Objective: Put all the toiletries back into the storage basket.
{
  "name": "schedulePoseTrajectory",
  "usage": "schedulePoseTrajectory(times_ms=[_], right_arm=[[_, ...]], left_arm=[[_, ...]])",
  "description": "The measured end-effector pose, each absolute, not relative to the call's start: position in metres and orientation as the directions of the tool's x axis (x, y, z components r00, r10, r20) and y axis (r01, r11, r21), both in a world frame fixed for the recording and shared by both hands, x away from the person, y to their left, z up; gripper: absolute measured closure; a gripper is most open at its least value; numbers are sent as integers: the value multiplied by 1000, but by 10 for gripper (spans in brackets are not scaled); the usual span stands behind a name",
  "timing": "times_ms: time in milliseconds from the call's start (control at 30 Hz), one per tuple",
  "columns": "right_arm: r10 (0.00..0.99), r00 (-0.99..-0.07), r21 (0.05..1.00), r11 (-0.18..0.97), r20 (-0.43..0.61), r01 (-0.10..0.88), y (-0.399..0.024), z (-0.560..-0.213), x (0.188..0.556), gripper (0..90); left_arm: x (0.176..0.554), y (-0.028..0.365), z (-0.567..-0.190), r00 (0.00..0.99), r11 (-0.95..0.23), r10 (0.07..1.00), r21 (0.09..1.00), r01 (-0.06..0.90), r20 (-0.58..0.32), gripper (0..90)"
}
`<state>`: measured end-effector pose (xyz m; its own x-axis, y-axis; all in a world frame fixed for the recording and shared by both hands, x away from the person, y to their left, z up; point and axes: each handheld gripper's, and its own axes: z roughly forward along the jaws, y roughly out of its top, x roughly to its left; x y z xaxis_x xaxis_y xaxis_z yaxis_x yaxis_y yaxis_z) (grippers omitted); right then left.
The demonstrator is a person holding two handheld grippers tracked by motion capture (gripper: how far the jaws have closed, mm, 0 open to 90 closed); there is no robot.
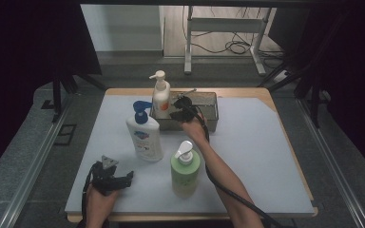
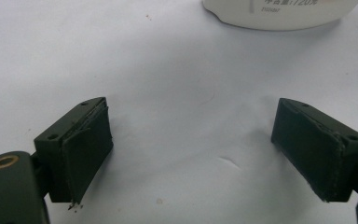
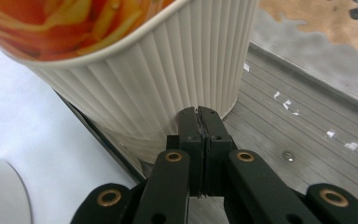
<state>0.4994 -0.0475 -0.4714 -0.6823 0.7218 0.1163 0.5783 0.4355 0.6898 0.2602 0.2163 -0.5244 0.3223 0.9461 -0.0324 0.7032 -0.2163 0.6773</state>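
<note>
With its jaws pressed together and empty, the right claw noses against the cream ribbed pump bottle with the orange label standing in the grey metal tray, so a shove could topple it, while the left claw rests apart on the white worktop.

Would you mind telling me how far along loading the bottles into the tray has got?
Done: one cream pump bottle stands in the grey tray. In hand: the right gripper is shut beside that bottle, holding nothing. Left: the blue-pump bottle and the green bottle stand on the mat; the left gripper is open and empty.
</note>
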Motion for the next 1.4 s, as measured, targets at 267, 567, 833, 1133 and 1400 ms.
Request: schedulePoseTrajectory(times_ms=[267,567,833,1133,1400], right_arm=[[713,-688,687,432,136,584,-39,-471,500,887],[710,-692,689,437,130,579,-34,-471,501,887],[730,-672,679,434,121,593,-30,-468,503,893],[736,-664,682,418,133,600,-27,-466,505,896],[736,-663,675,420,138,607,-27,-465,507,897]], left_arm=[[260,216,-524,322,-216,946,677,703,-33,115],[260,216,-524,322,-216,946,677,703,-33,115],[260,216,-524,322,-216,946,677,703,-33,115],[260,216,-524,322,-216,946,677,704,-33,115],[260,216,-524,322,-216,946,676,704,-33,115]])
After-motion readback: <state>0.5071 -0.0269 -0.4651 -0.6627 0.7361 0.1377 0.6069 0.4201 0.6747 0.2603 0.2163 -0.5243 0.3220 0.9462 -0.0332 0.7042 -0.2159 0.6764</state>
